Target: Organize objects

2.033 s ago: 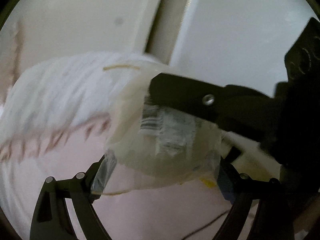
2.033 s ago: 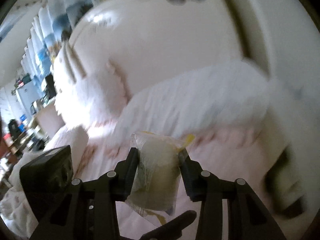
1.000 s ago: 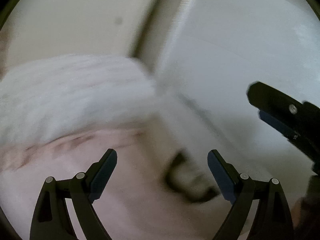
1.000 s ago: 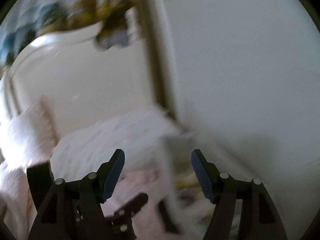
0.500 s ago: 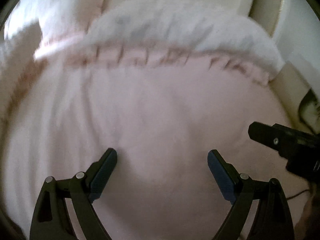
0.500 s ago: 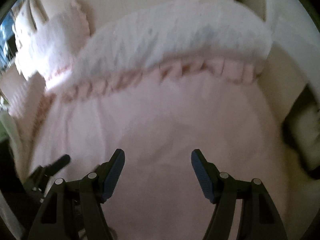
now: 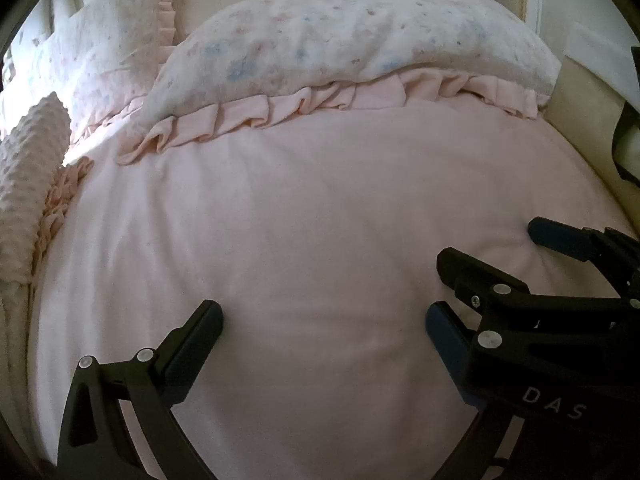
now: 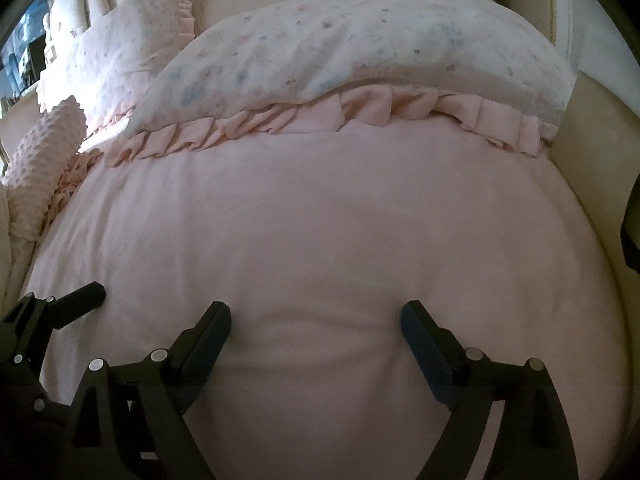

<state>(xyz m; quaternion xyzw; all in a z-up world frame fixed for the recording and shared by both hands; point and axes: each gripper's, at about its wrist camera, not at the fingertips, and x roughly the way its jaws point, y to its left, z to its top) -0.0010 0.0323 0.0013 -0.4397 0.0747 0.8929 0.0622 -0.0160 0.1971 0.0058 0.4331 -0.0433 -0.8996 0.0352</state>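
Note:
My left gripper (image 7: 322, 314) hangs over a bare pink bed sheet (image 7: 304, 208); its jaws are opening, wide apart, with nothing between them. Beside it on the right, my right gripper (image 7: 492, 244) also hovers just above the sheet. In the right wrist view my right gripper (image 8: 316, 311) has its jaws opening and holds nothing either. One finger of the left gripper (image 8: 76, 300) shows at the lower left there. No loose object lies on the sheet in either view.
A floral pillow with a pink ruffle (image 7: 360, 32) lies across the head of the bed, with a second pillow (image 7: 108, 52) and a bumpy pink cushion (image 7: 28, 168) at the left. A dark-rimmed container (image 7: 626, 148) stands past the bed's right edge.
Two seconds ago both grippers held a clear plastic bag; it is gone from view. Both views swung down from the wall to the bed, and both pairs of jaws stand wider.

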